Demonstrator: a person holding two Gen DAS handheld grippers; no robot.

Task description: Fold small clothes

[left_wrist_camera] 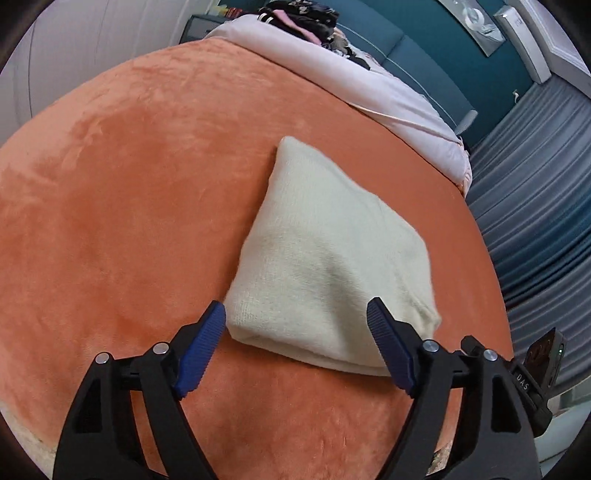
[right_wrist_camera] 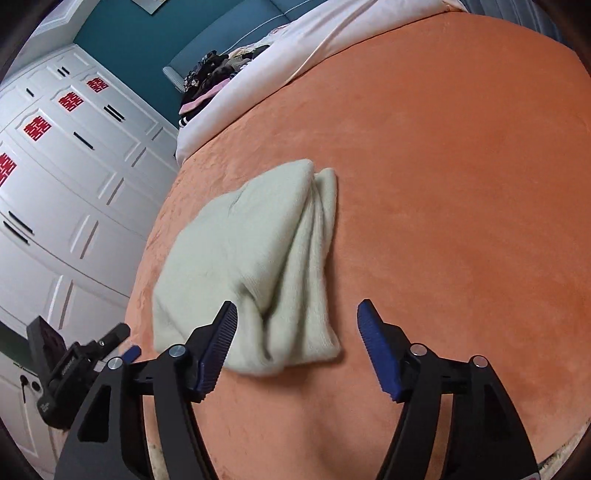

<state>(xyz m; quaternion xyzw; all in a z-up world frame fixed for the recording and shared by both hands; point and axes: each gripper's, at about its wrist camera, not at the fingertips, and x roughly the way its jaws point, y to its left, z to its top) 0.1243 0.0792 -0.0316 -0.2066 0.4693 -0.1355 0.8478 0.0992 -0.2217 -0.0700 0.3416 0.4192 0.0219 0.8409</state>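
Note:
A cream knitted garment (left_wrist_camera: 325, 251) lies folded into a compact bundle on the orange blanket (left_wrist_camera: 129, 192). My left gripper (left_wrist_camera: 295, 347) is open and empty, its jaws spread wide just above the bundle's near edge. In the right wrist view the same garment (right_wrist_camera: 251, 258) shows its stacked folded layers on the right side. My right gripper (right_wrist_camera: 297, 343) is open and empty, hovering over the garment's near end. The other gripper (right_wrist_camera: 74, 373) shows at the lower left of the right wrist view.
A pink-white duvet (left_wrist_camera: 388, 92) and a pile of dark clothes (left_wrist_camera: 306, 18) lie at the far end of the bed. White wardrobe doors (right_wrist_camera: 66, 177) stand beside the bed. Grey striped floor (left_wrist_camera: 535, 206) lies past the bed's edge.

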